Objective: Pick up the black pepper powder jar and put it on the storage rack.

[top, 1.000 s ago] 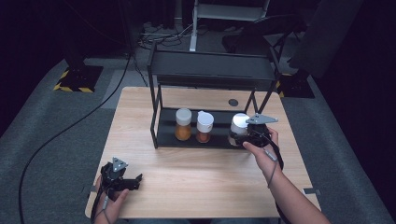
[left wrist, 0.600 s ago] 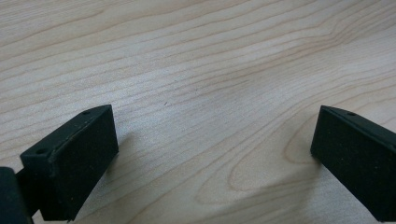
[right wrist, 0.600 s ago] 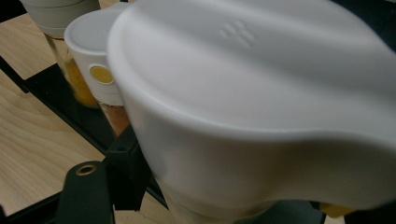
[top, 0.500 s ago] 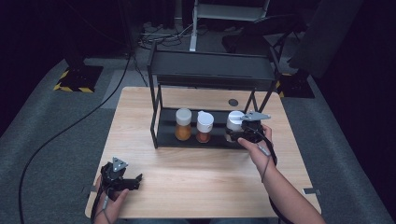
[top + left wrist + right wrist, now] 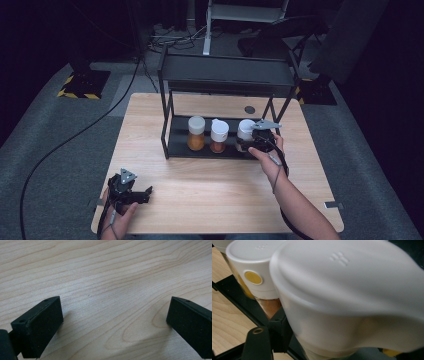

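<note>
Listing, largest first. Counter (image 5: 210, 200): pale wood, carries all the rest. Rack (image 5: 225, 80): black metal, two tiers, standing at the far middle of the counter; its lower shelf bears three white-capped jars in a row. Left jar (image 5: 196, 133) and middle jar (image 5: 219, 136): orange and brown contents, both upright on the shelf. Right jar (image 5: 245, 131): at the shelf's right end, just beside the middle jar, its cap looming blurred and near in the right gripper view. Right tongs (image 5: 248, 143): closed narrow on the right jar, gripping it from the front. Left tongs (image 5: 145, 192): spread wide, holding nothing, resting on the counter's near left corner. Step in hand, by judgement: seating this jar on the shelf. Next move calls for setting it flat and upright, then parting the tongs and backing out without nudging the neighbour.
</note>
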The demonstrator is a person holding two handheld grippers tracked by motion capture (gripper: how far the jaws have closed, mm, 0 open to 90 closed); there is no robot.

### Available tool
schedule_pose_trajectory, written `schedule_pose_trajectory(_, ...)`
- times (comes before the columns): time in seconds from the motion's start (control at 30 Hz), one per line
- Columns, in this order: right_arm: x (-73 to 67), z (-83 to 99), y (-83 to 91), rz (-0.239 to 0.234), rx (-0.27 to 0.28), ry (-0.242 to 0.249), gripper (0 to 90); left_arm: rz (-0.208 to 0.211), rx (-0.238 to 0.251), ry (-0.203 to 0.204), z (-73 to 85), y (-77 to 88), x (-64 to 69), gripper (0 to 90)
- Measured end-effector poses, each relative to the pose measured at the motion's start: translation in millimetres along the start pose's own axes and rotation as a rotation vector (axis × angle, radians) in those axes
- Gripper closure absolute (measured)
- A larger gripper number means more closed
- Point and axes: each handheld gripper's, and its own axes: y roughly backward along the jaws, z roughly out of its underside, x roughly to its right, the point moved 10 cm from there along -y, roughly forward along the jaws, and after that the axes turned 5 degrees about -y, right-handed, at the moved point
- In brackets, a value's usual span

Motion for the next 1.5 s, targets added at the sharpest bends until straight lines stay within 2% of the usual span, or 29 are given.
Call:
schedule_pose_trajectory(0.73,4.8,11.5,-20.4,0.016,-0.013,-0.006,30.0,0.0,0.0,0.0,0.0,0.0,0.0,0.3)
schedule_pose_trajectory(1.03,5.9,13.5,-21.5,0.012,-0.009,-0.014,29.9,0.0,0.0,0.0,0.0,0.0,0.0,0.3)
schedule_pose_trajectory(1.23,8.7,14.9,-21.6,0.0,-0.002,-0.043,29.6,0.0,0.0,0.0,0.0,0.0,0.0,0.3)
schedule_pose_trajectory(1.3,8.3,15.0,-21.5,-0.008,-0.003,-0.045,28.6,0.0,0.0,0.0,0.0,0.0,0.0,0.3)
schedule_pose_trajectory(1.5,9.1,13.2,-18.0,-0.022,-0.007,-0.08,18.2,0.0,0.0,0.0,0.0,0.0,0.0,0.3)
